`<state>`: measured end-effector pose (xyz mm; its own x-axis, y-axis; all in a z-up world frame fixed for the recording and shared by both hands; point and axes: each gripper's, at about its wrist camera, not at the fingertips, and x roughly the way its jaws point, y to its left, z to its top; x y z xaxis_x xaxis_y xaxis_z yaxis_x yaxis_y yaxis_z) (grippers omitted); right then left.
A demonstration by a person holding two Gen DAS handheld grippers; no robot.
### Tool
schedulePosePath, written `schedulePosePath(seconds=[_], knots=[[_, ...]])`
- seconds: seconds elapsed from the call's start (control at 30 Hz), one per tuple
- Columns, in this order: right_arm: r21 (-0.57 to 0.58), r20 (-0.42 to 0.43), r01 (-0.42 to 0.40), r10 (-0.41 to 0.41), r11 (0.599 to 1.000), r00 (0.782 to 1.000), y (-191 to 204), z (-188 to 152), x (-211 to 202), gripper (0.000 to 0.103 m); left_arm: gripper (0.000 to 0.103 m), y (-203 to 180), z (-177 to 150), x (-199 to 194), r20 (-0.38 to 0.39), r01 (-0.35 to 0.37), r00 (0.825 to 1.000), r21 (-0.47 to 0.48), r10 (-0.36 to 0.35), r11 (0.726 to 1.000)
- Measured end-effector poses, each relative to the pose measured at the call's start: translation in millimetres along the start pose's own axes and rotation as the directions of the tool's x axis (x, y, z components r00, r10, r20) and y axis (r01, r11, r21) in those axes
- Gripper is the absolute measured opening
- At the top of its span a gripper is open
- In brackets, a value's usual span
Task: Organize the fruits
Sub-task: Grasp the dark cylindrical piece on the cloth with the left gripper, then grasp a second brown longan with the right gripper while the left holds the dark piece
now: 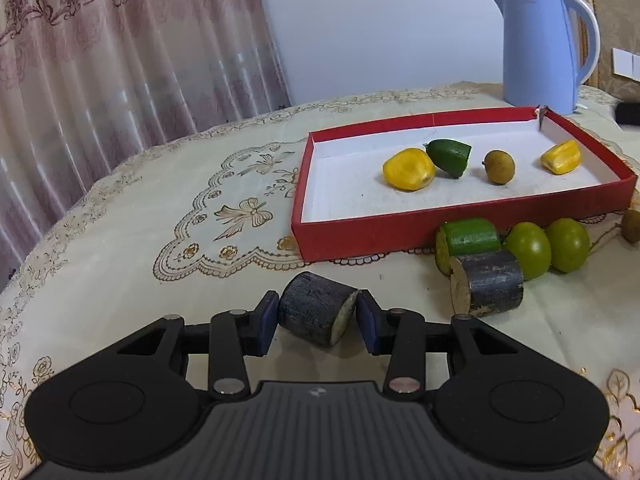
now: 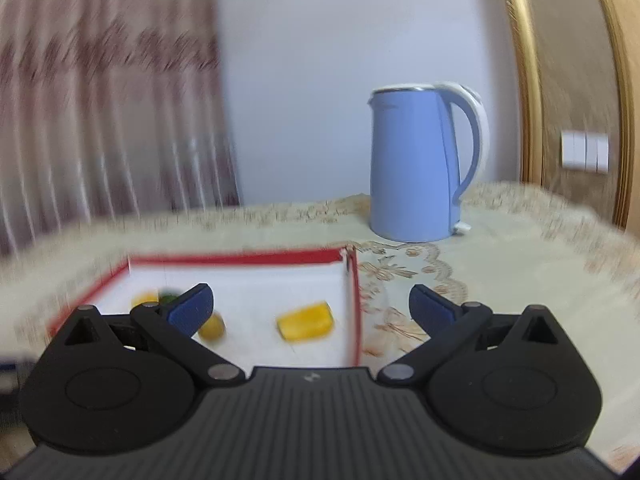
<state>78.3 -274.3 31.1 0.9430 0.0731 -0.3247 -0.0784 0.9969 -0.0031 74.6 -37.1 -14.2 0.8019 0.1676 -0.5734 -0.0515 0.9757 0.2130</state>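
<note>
Four pieces already in red tray [image 1: 460, 236]. Your left tongs [image 1: 318, 314] clamp dark cane chunk [image 1: 316, 314] on worktop [image 1: 120, 260], tray at one o'clock. Right tongs [image 2: 310, 304] spread wide, empty, above tray. Several pieces still outside.

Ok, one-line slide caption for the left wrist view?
Left gripper clamps a dark sugarcane piece before the red box holding four fruits.
</note>
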Motion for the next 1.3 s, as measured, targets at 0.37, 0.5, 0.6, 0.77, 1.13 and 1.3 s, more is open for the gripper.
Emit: schedulePosePath(seconds=[0.37,0.5,0.6,0.77,1.13,1.3], knots=[[-0.127,-0.083,-0.010,-0.001,0.992,0.997,10.7,-19.0,-12.7,0.103,0.039,20.4,-2.5,1.0,-0.011,0.110,0.994,-0.068,-0.111,0.992],[-0.119,-0.120,-0.055,0.040,0.991,0.992,10.1,-24.5,-11.5,0.101,0.039,30.9,-5.9,-8.7,0.059,0.162,0.986,-0.132,-0.156,0.978],[-0.124,-0.144,-0.059,0.041,0.991,0.989,11.4,-29.9,-8.3,0.090,0.039,30.3,-1.2,-9.8,0.081,0.134,0.989,-0.159,-0.122,0.978],[-0.140,-0.167,-0.074,0.050,0.987,0.985,15.8,-34.5,-5.4,0.084,0.039,29.0,-0.9,-0.5,0.046,0.093,0.995,-0.183,-0.086,0.979],[-0.147,-0.250,-0.101,0.062,0.984,0.966,21.8,-36.3,12.6,0.063,0.039,22.8,-2.8,-3.3,0.061,0.062,0.997,-0.149,-0.053,0.987],[-0.106,-0.285,-0.125,0.090,0.986,0.954,15.7,-36.9,21.3,0.053,0.039,25.1,-3.4,-4.7,0.071,0.077,0.995,-0.164,-0.066,0.983]])
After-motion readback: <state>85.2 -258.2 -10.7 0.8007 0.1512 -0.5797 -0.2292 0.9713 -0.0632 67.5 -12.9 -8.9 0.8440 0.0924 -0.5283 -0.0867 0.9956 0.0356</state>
